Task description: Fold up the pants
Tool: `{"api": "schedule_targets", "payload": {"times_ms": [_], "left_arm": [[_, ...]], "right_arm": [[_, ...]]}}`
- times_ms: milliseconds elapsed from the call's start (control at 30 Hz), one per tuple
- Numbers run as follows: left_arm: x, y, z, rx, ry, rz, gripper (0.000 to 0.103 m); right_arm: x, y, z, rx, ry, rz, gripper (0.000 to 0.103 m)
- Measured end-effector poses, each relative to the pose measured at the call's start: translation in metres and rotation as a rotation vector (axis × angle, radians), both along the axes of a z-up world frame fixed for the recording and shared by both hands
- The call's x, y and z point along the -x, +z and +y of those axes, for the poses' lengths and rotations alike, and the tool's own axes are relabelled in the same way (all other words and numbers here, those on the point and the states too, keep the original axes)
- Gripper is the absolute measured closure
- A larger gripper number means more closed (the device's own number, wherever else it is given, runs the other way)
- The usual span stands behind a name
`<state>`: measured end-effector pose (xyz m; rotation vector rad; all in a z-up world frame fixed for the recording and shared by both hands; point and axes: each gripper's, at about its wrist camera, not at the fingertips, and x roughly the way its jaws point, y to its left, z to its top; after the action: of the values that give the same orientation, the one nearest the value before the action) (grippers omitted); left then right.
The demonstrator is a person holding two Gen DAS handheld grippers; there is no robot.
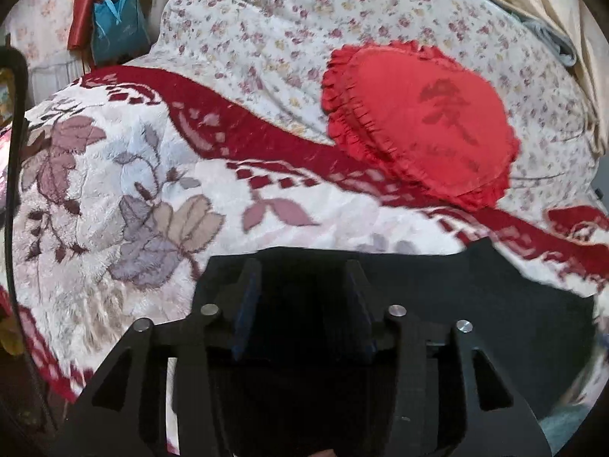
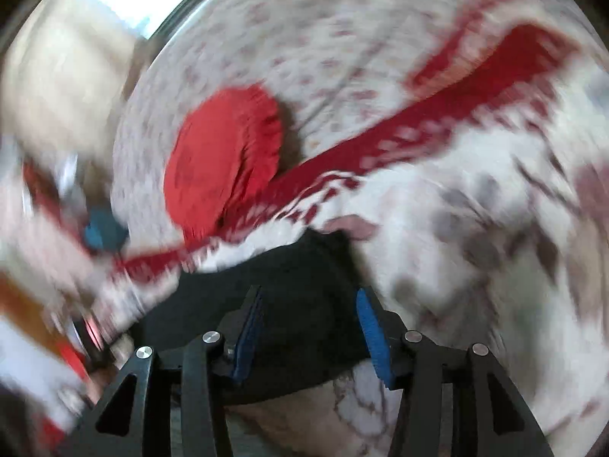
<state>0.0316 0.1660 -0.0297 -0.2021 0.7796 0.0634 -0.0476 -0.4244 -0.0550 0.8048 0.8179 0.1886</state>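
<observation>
**Mia:** Fluffy white blanket [image 1: 114, 190] with red edges and big leaves is covering the bed, and a red frilly pillow [image 1: 418, 125] is sitting in the upper right of the left view. Where are the pants?

**Ben:** The black pants [image 1: 475, 282] are lying on the blanket at the bottom of both views, right under the claws. They are looking flat and bunched small, so I think a fold is already done.

**Mia:** Is the left claw [image 1: 304, 304] holding them?

**Ben:** No. Its fingers are standing partly apart, and the pads are not pinching the cloth. I think it is letting go so the fold can rest.

**Mia:** And the right claw [image 2: 312, 327]?

**Ben:** Its blue pads [image 2: 375, 335] are also standing apart over the pants, gripping nothing. That view is looking very smeary, so small things are hard to see.

**Mia:** What is that blue thing?

**Ben:** A blue bag [image 1: 118, 26] is hanging in the upper left, well apart.
</observation>
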Motion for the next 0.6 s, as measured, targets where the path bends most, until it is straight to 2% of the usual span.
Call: {"api": "schedule_targets", "payload": {"times_ms": [133, 333, 433, 533, 600], "left_arm": [[0.008, 0.022, -0.020, 0.101, -0.017, 0.063, 0.058], [0.031, 0.048, -0.051, 0.284, -0.067, 0.047, 0.058], [0.042, 0.051, -0.064, 0.342, -0.078, 0.045, 0.055], [0.047, 0.044, -0.078, 0.345, -0.092, 0.041, 0.054], [0.045, 0.031, -0.083, 0.348, -0.098, 0.065, 0.053]], "right_arm": [[0.014, -0.030, -0.011, -0.209, -0.038, 0.084, 0.054], [0.008, -0.063, -0.004, -0.362, -0.028, 0.129, 0.054], [0.001, -0.078, -0.004, -0.431, -0.045, 0.077, 0.057], [0.004, -0.079, -0.005, -0.432, -0.046, 0.021, 0.062], [0.013, -0.084, -0.008, -0.438, -0.051, -0.006, 0.074]]}}
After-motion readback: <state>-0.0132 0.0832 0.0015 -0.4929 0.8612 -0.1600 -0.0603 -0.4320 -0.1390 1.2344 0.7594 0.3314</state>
